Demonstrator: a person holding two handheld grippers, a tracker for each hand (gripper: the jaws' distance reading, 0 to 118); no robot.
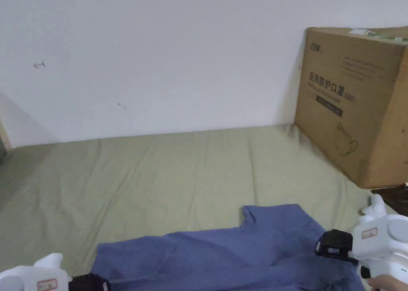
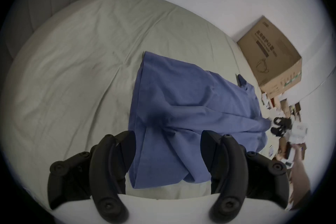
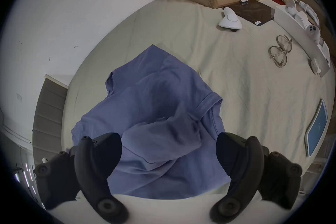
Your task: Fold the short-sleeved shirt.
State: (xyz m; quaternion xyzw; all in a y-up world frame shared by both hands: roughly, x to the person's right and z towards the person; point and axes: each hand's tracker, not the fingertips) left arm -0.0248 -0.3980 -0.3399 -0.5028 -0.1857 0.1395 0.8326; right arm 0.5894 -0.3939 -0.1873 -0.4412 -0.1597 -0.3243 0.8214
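Both sets of black curved jaws stand wide apart and hold nothing: the left gripper (image 2: 168,138) is poised over the near hem end of the crumpled blue cotton short-sleeved shirt (image 2: 181,109), and the right gripper (image 3: 169,138) is poised over the shirt's bunched sleeve end. The shirt lies on the pale green bed sheet (image 1: 167,172), toward the sheet's near edge, with the large brown cardboard box (image 1: 354,100) standing beyond the shirt's right end against the white wall (image 1: 179,45). Judged from the loose ridges running across the fabric, the step in hand is the first grasp, before any fold is made; the garment is not yet flattened. The next move calls for lowering each gripper onto an edge of the shirt, closing on a single layer where possible, and drawing the cloth taut before folding. The right gripper view shows items the head view lacks: clear-framed spectacles (image 3: 280,51), a blue tablet (image 3: 317,128) and a white handheld device (image 3: 230,21), all on the sheet to the right of the shirt. The left gripper view shows the right gripper at the far end of the shirt.
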